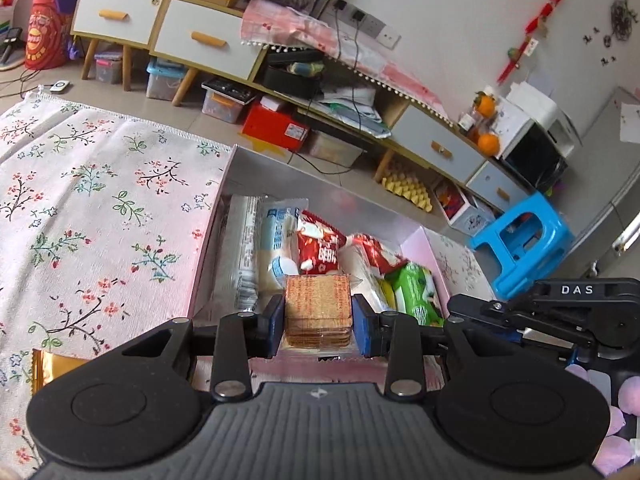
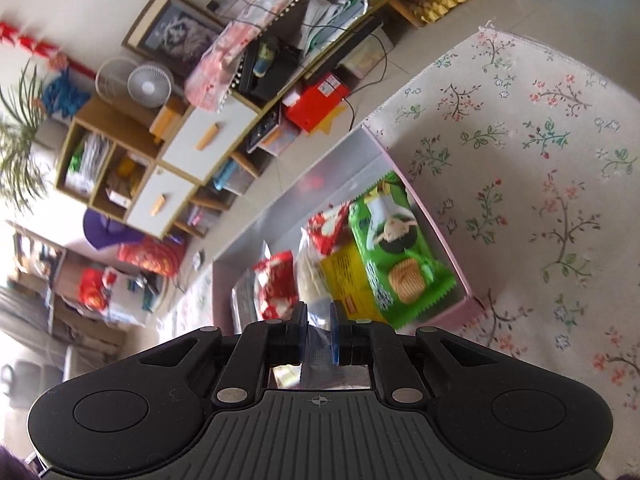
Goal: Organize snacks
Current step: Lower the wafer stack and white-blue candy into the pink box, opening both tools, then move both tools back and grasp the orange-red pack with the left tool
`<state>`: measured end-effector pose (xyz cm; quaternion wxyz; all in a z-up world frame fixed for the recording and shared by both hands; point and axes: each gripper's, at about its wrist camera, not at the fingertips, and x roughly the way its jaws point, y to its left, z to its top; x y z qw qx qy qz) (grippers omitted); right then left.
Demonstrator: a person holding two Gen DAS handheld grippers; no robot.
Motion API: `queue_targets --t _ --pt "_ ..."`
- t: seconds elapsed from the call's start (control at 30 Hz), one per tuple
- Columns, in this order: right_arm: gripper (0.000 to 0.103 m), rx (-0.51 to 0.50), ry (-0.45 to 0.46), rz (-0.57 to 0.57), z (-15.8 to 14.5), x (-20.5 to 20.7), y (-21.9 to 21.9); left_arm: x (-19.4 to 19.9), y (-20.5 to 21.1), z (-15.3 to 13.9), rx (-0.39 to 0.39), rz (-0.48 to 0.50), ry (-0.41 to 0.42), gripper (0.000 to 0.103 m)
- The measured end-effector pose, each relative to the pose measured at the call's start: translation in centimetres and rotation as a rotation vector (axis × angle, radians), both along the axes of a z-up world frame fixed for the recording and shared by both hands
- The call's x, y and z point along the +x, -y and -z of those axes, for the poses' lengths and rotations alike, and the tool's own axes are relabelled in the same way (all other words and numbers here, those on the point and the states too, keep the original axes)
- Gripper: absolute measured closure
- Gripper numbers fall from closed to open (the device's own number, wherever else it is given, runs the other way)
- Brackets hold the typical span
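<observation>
Snack-crowded box (image 1: 236, 168), floral cloth (image 1: 100, 184) around

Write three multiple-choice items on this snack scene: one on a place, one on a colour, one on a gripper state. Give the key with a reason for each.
1. Where does the green biscuit packet lie?
A. inside the pink box
B. on the floral cloth
C. on the blue stool

2. What colour is the stool by the cabinet?
A. red
B. blue
C. yellow

3. What is the left hand-held gripper doing?
A. standing wide open and empty
B. shut on a green packet
C. shut on a wafer pack

Key: 1 A, the packet lies against the box's pink wall, among the other snacks. 2 B, its plastic is bright blue. 3 C, both blue pads press on the brown wafer pack's sides.
</observation>
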<state>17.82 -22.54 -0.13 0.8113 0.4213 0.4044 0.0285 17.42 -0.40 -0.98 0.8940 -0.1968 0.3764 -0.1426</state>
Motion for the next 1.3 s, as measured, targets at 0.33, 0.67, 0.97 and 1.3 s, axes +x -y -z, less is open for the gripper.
queue_targets --t 0.33,0.67,0.97,1.3 --pt "0.089 0.004 0.06 -0.026 0.0 1.2 0.1 0.8 1.2 1.0 0.072 0.005 0.016 0.071" --pt "0.051 -0.179 -0.023 -0.152 -1.3 -0.9 -0.2 -0.6 1.5 -0.1 0.194 0.044 0.048 0.041" --pt "0.041 -0.274 -0.149 -0.211 0.3 -2.6 -0.8 -2.6 1.1 -1.1 0.256 0.073 0.023 0.022" --pt "0.041 -0.251 -0.247 -0.176 2.2 -2.7 -2.2 -2.7 1.9 0.0 0.23 0.071 -0.117 0.027"
